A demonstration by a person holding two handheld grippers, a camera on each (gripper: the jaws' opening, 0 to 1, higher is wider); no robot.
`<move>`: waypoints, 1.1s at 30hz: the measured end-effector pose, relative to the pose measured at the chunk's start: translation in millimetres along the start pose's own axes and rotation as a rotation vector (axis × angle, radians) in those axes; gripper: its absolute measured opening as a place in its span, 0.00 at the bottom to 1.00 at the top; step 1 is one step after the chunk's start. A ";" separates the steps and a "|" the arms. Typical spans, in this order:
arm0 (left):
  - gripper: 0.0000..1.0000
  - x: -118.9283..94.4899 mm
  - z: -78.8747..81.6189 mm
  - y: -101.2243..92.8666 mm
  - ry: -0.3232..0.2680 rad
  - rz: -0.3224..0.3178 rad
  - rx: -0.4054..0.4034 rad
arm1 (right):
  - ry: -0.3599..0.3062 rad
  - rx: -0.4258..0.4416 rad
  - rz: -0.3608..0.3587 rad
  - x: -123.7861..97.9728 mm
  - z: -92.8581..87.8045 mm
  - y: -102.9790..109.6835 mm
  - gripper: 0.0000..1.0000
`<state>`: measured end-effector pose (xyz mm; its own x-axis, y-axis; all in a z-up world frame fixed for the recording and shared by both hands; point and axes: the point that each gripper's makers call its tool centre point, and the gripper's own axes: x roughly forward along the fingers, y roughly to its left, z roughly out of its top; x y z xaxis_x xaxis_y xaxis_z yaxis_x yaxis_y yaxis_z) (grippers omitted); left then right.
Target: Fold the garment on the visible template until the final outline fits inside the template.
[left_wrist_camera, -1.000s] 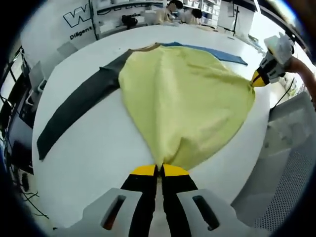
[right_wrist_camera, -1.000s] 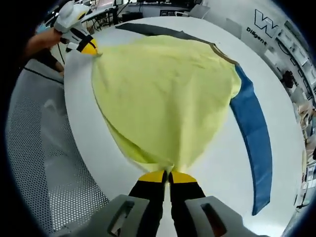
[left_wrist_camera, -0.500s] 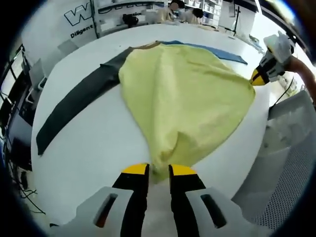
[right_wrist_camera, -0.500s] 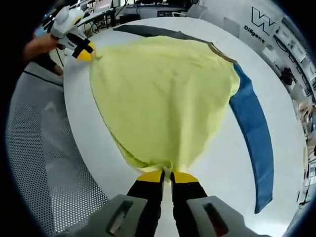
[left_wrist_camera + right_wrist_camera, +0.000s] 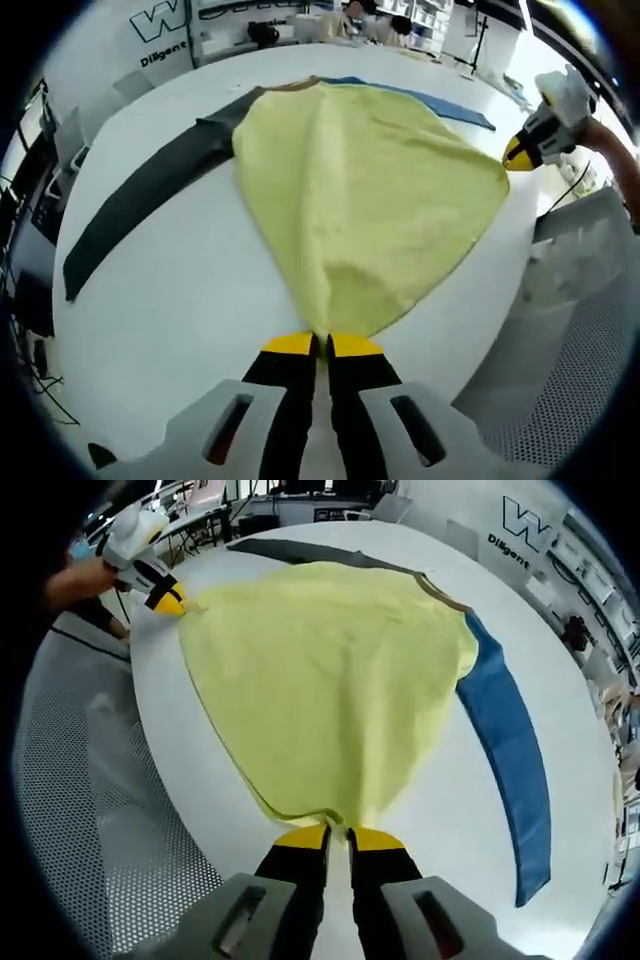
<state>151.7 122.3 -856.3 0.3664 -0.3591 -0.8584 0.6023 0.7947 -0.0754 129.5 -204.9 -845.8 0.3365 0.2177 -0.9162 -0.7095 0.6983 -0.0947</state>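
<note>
Both tongs reach flat over the near edge of the round white bench. The left tongs are shut tight on one corner of the soft yellow garment. The right tongs pinch the other corner. The cloth lies spread and smooth between them, covering part of a dark strip and a blue strip.

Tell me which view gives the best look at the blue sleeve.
The right gripper view: the blue sleeve runs nearly its full length across the white table, from the yellow garment outward. In the left gripper view it is a thin foreshortened strip at the far edge, mostly hidden behind the garment.
</note>
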 end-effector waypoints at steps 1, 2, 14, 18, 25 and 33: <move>0.00 -0.7 0.3 -1.3 0.000 -0.010 -0.018 | -0.007 0.009 0.002 -1.3 0.2 -0.2 0.04; 0.00 -1.4 0.5 -2.6 0.000 -0.022 -0.041 | -0.012 0.016 0.004 -2.0 0.4 -0.2 0.04; 0.00 -2.1 -4.5 -6.7 0.020 -0.043 -0.059 | -0.009 0.008 0.034 3.1 -8.6 8.2 0.10; 0.00 -1.0 -5.0 -6.7 0.024 -0.042 -0.052 | -0.002 -0.003 0.038 8.5 -10.2 9.1 0.06; 0.00 -4.6 -2.4 -4.2 0.025 -0.040 -0.052 | 0.021 -0.006 0.052 4.5 -13.3 8.8 0.00; 0.00 -13.1 -3.6 1.4 0.049 -0.048 -0.063 | 0.056 0.018 0.111 -2.2 -17.1 17.7 0.00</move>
<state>145.2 129.9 -846.9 0.3024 -0.3743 -0.8766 0.5716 0.8071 -0.1475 105.6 -204.6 -852.1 0.2209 0.2566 -0.9409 -0.7295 0.6838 0.0152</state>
